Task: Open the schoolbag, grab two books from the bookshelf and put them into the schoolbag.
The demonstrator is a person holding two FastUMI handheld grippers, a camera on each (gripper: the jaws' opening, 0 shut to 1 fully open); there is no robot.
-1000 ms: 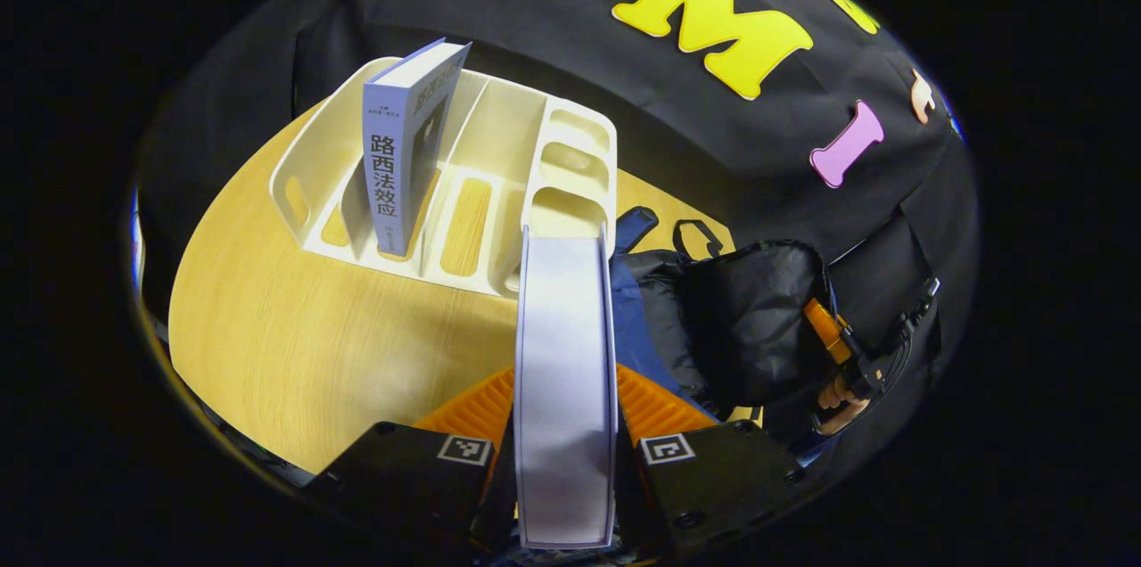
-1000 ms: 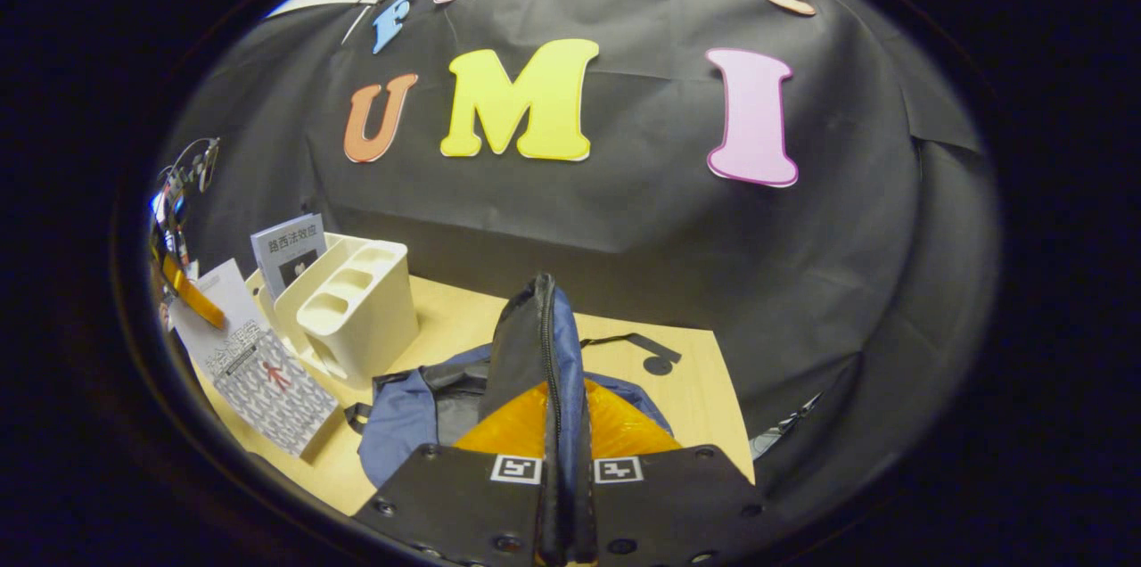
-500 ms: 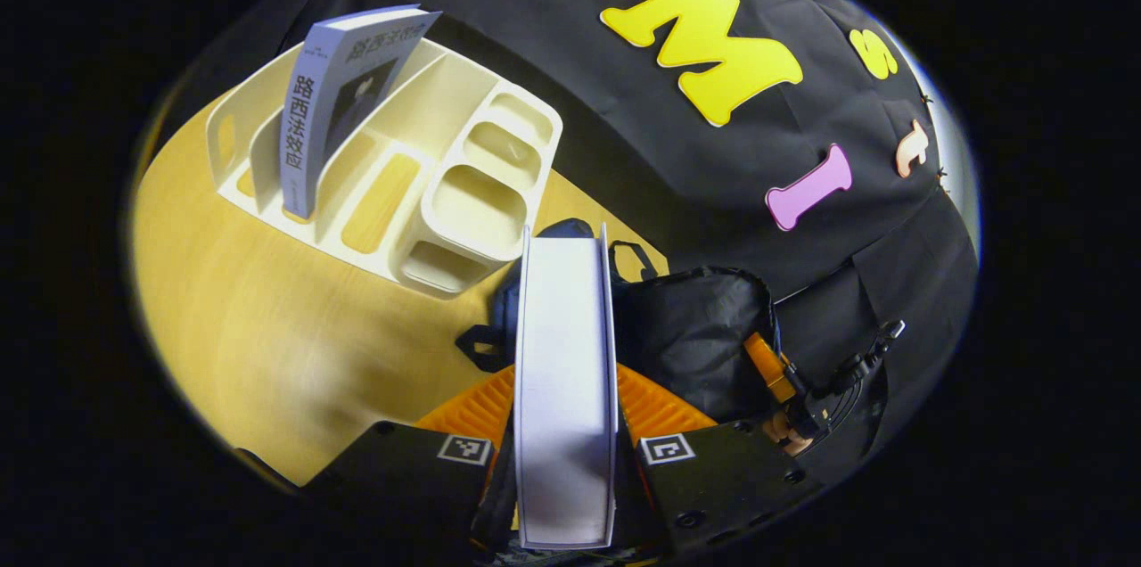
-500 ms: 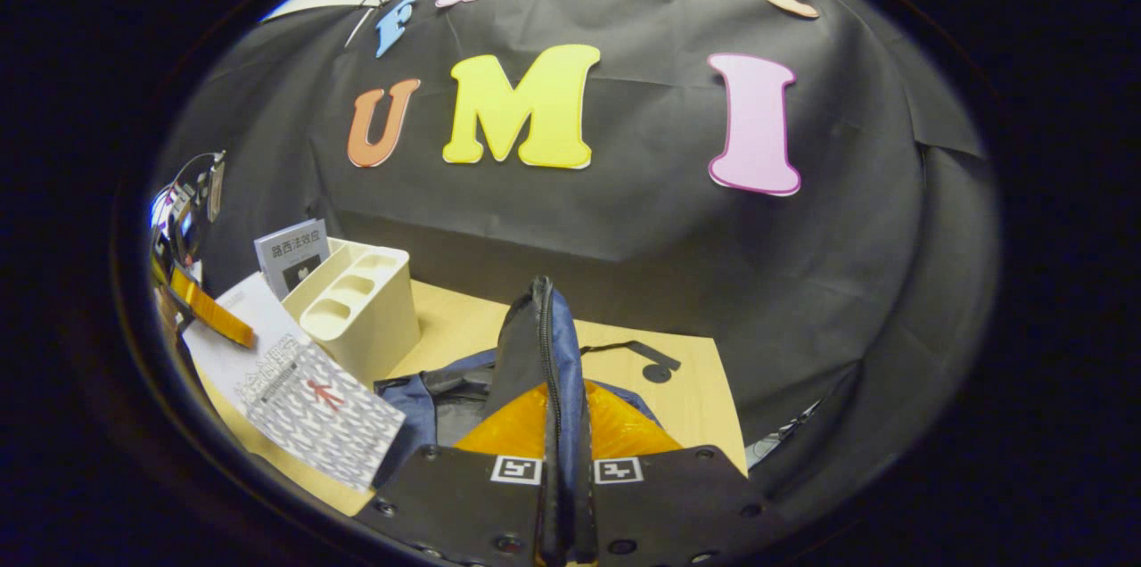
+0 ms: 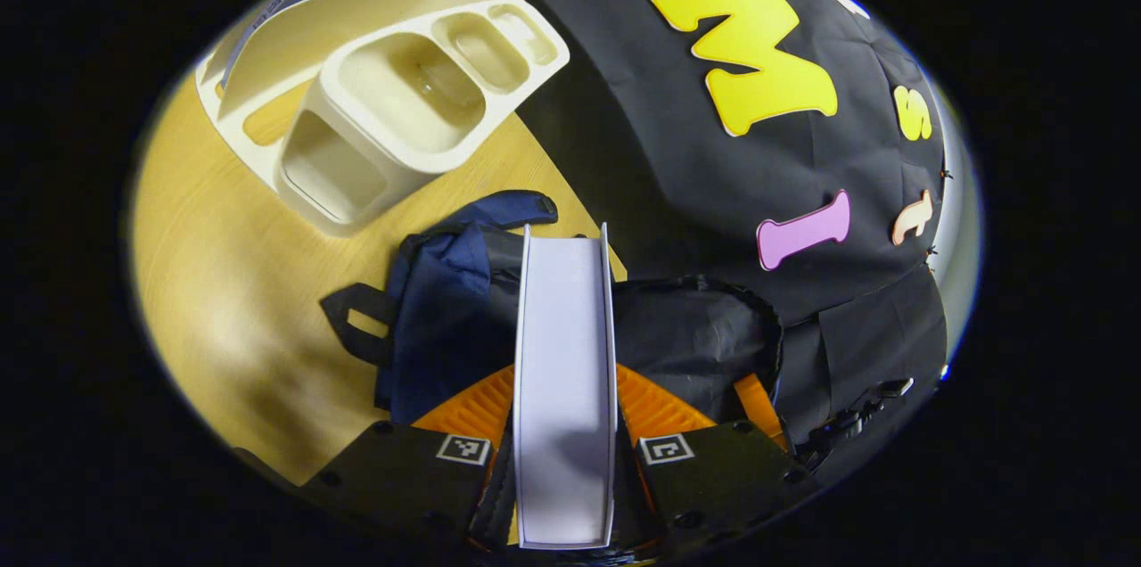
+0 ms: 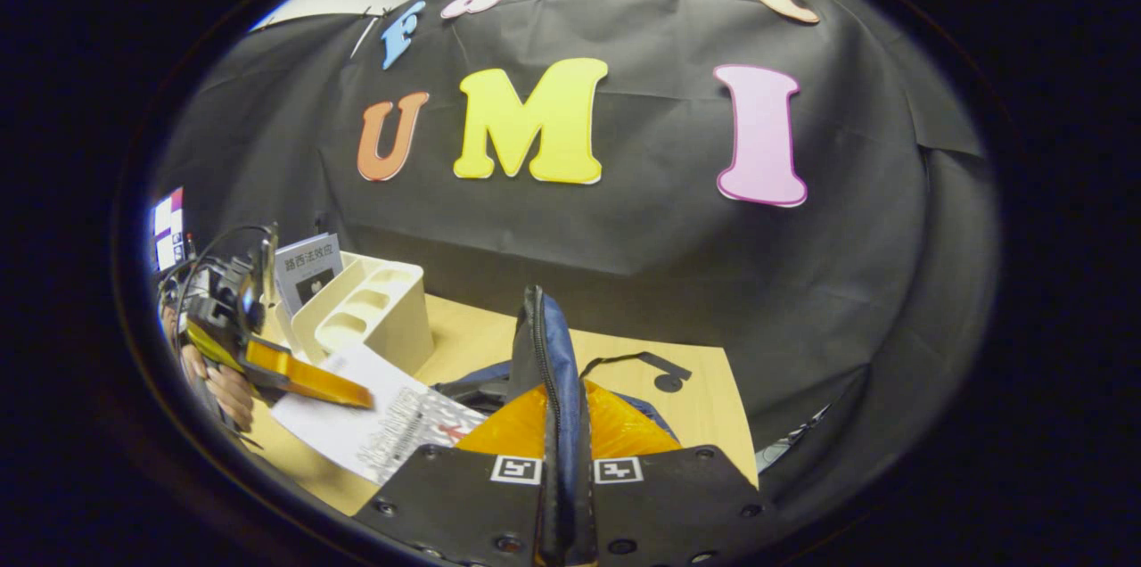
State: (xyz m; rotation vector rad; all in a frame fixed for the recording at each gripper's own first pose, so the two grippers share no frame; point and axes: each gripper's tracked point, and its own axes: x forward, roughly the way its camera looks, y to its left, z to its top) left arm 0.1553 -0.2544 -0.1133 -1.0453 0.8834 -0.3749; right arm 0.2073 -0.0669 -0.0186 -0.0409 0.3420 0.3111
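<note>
The left gripper [image 5: 563, 424] is clamping a white-edged book [image 5: 564, 371] between both fingers, page edge facing the camera, and is holding it directly above the dark blue fabric schoolbag [image 5: 446, 299], which is lying on the light wooden table [image 5: 223, 282]. The cream plastic bookshelf with divider slots [image 5: 392, 94] is standing on the table just beyond the schoolbag, and a second grey-covered book [image 6: 307, 268] is leaning in one of its slots. In the right gripper view, the right gripper [image 6: 562, 478] is pinching the schoolbag's zippered flap [image 6: 544, 371] with both fingers closed on it, the flap standing upright, while the left gripper [image 6: 267, 362] is sitting to the schoolbag's left with the patterned book cover [image 6: 383, 424] tilted toward the bag
</note>
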